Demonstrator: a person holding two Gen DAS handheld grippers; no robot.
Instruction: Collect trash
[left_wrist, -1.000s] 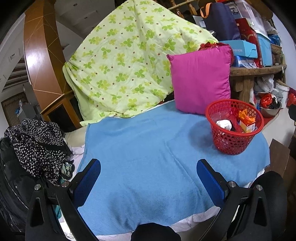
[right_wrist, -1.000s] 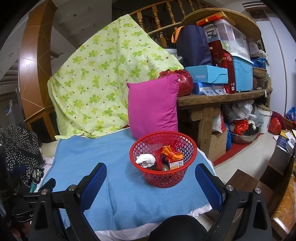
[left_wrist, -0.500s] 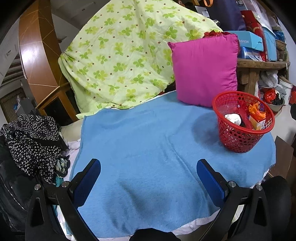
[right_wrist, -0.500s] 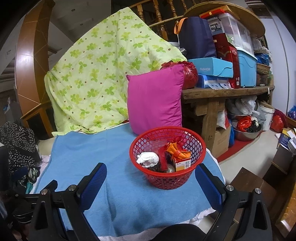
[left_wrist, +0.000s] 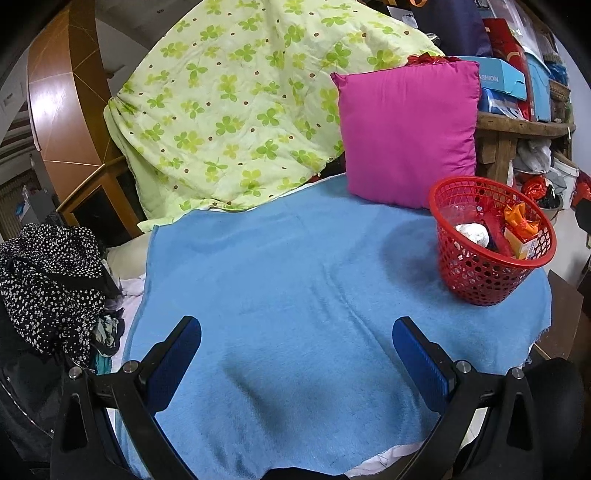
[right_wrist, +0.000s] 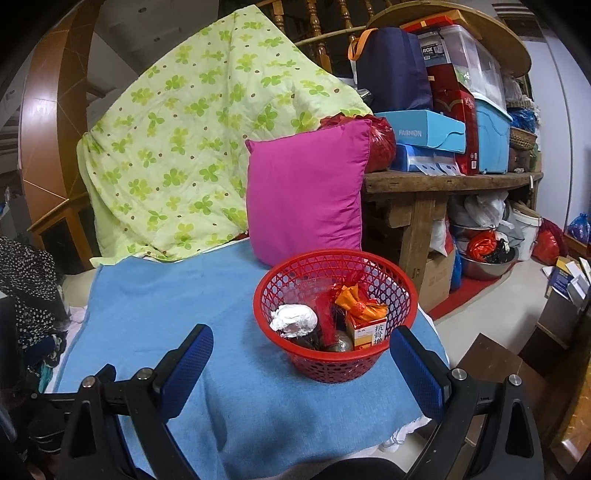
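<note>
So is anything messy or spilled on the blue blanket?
Nothing spilled. The blue blanket is bare apart from the upright red basket, and the trash, a foil ball and orange carton, sits inside it. Both grippers are open and empty.

Left wrist view looks forward and down across the blue blanket (left_wrist: 295, 280), red basket (left_wrist: 491, 254) at far right. Right wrist view sits further right, nearer the basket (right_wrist: 338, 347), facing it almost centrally. Both 2 views share blanket, basket, pink cushion (left_wrist: 406, 133) and green quilt (right_wrist: 192, 147).
</note>
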